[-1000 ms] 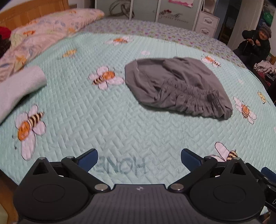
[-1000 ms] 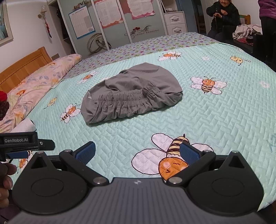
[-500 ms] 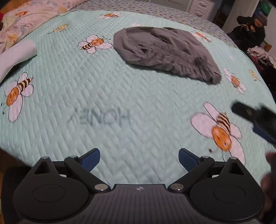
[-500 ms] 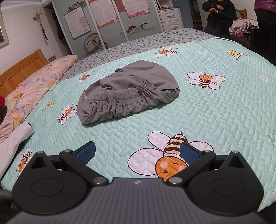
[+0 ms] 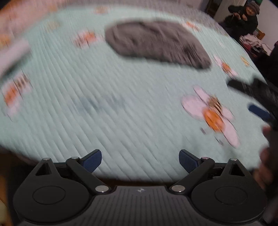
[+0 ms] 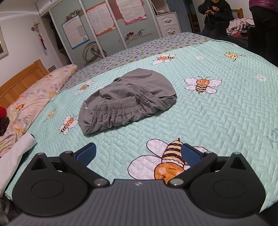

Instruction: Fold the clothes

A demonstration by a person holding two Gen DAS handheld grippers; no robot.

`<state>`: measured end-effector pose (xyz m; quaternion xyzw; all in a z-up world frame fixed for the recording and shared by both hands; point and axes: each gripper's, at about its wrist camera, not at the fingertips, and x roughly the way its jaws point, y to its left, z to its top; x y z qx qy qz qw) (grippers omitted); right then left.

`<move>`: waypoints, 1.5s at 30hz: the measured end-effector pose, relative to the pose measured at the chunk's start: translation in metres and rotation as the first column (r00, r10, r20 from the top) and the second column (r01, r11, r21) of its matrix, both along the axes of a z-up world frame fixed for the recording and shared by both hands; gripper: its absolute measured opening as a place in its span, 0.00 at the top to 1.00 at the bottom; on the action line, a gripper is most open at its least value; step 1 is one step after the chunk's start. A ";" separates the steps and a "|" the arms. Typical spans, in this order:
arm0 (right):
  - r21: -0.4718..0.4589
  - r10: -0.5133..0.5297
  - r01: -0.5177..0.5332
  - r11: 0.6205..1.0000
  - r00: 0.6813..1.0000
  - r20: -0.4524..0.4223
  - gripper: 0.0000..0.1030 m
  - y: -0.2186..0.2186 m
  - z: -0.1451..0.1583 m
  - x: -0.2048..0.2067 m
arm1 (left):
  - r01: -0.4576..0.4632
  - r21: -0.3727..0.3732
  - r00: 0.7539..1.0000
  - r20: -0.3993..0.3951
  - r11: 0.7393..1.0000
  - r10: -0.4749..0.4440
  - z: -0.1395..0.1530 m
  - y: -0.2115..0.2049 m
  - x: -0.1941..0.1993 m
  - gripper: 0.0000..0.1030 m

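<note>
A crumpled grey garment with an elastic waistband (image 6: 126, 102) lies in the middle of the bed; it shows blurred in the left wrist view (image 5: 156, 43). My left gripper (image 5: 139, 159) is open and empty, well short of the garment, above the quilt's near edge. My right gripper (image 6: 138, 152) is open and empty, also short of the garment, over a large bee print. The right gripper's blue finger (image 5: 258, 111) shows at the right edge of the left wrist view.
The mint quilt with bee prints (image 6: 225, 113) covers the bed. A folded white cloth (image 6: 15, 154) lies at the left edge, a floral pillow (image 6: 38, 93) beyond it. A wardrobe (image 6: 107, 29) and seated person (image 6: 215, 13) stand past the bed.
The left wrist view has swung and is now motion-blurred; the garment sits higher in it. The right gripper has backed off slightly. Both grippers stay open.
</note>
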<state>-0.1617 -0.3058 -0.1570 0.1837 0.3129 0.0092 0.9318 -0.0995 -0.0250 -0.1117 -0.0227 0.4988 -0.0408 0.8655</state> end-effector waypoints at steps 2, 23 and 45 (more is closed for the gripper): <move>-0.007 0.006 -0.006 1.000 1.000 0.003 0.00 0.002 0.002 -0.001 | -0.035 0.077 0.997 0.077 0.996 0.029 0.015 0.000 0.012 0.04; -0.114 0.041 -0.031 0.993 0.995 0.090 0.00 0.017 0.022 0.011 | -0.135 0.102 0.923 0.376 0.986 0.088 0.079 0.005 0.078 0.01; -0.167 0.085 -0.064 0.984 0.988 0.127 0.01 -0.008 0.002 0.091 | -0.035 0.155 0.956 0.292 0.987 -0.012 0.032 0.000 0.161 0.01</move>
